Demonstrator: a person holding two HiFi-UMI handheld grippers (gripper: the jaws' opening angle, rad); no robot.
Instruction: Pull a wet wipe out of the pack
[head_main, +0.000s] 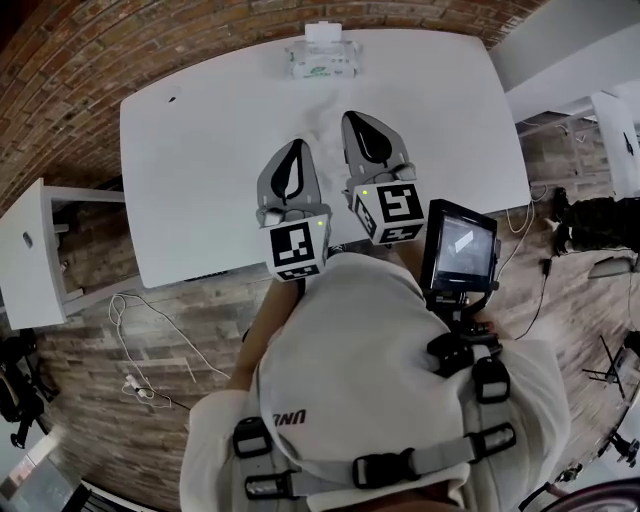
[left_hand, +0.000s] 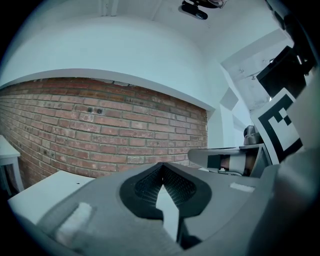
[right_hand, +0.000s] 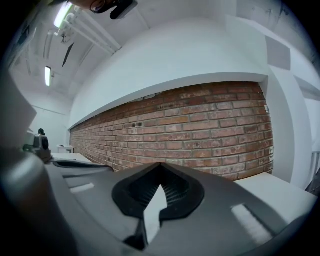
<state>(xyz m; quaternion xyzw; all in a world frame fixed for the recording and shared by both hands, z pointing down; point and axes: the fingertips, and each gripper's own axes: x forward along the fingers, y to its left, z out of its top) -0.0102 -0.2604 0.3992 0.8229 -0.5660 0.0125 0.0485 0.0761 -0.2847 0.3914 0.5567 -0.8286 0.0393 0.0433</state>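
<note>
- Grey left gripper (left_hand: 161, 166): I read its ribbed black pads (left_hand: 142, 187) as meeting at the tips. The jaws are fully closed and hold nothing. Only white tabletop shows through the slot behind the tips.
- Right gripper (right_hand: 160, 169): its pads (right_hand: 176, 189) are likewise pressed tip to tip, closed on nothing.
- Both grippers point level over the near half of the table (head_main: 200, 150). They sit side by side and close together, and I see no contact between them. In the head view the right one reaches a little farther across the table than the left.
- Each gripper carries a marker cube (head_main: 297, 250) at its rear, close to the person's chest.
- Pack (head_main: 322, 62): it lies flat at the far edge of the table, about mid-width, and is white with green print. It is ahead of both grippers and well apart from them.
- A white piece (head_main: 324, 32) shows at the pack's far side. I cannot tell whether it is a wipe or a flap.
- Brick wall (left_hand: 100, 135): it rises behind the table and fills the middle of both gripper views.
- Person: white shirt (head_main: 350, 350) under a strap harness (head_main: 400, 465), with a small monitor (head_main: 458, 245) at the right side.
- Left of the table stands a white cabinet (head_main: 30, 260).
- Cables (head_main: 150, 330) trail over the floor (head_main: 120, 420) near it.
</note>
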